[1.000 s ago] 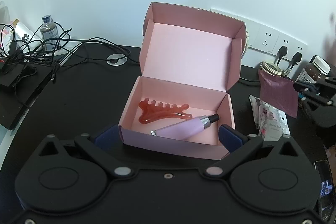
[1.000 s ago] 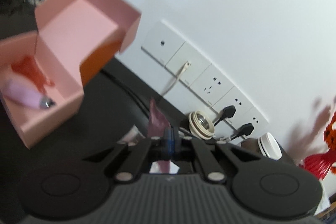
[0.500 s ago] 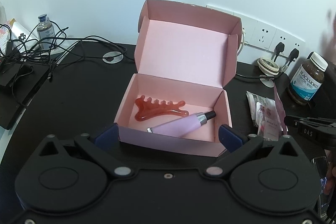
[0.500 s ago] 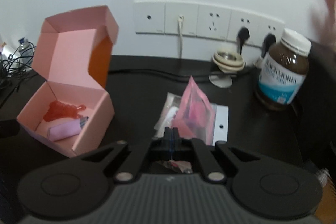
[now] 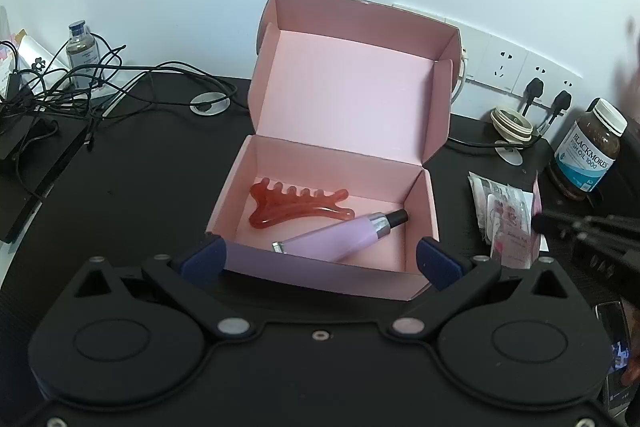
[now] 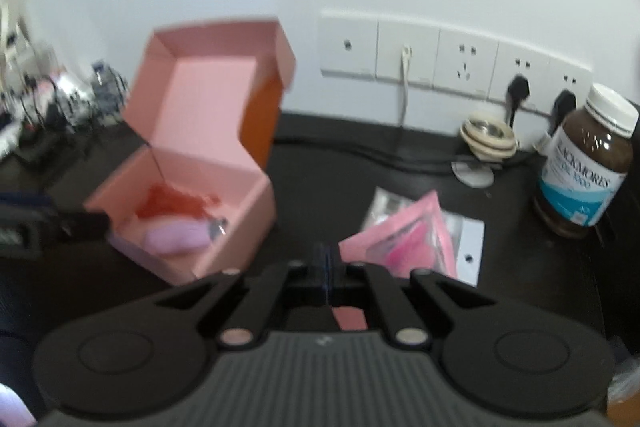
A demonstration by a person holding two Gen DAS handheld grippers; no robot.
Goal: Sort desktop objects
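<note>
An open pink box (image 5: pixel 320 279) stands on the black desk with its lid up. Inside lie a red comb (image 5: pixel 296 207) and a lilac tube (image 5: pixel 340 235). My left gripper (image 5: pixel 322 261) is open, its blue fingertips (image 5: pixel 208 259) flanking the box's near wall at both corners. To the right of the box (image 6: pixel 224 247), my right gripper (image 6: pixel 326 259) is shut on the edge of a pink packet (image 6: pixel 404 239). The packet leans to the right over clear bags. In the left wrist view the right gripper (image 5: pixel 538 223) reaches in from the right, low over the desk.
A brown fish-oil bottle (image 6: pixel 588 167) stands at the right by the wall sockets (image 6: pixel 460 63), next to stacked tape rolls (image 6: pixel 488 137). Clear bags (image 5: pixel 492 203) lie under the packet. Tangled cables and a small bottle (image 5: pixel 82 43) fill the back left. A phone (image 5: pixel 616 347) lies at the near right.
My right gripper rolled back to level and came down to the desk right of the box. The pink packet in it swung from upright to leaning right. The left gripper barely moved.
</note>
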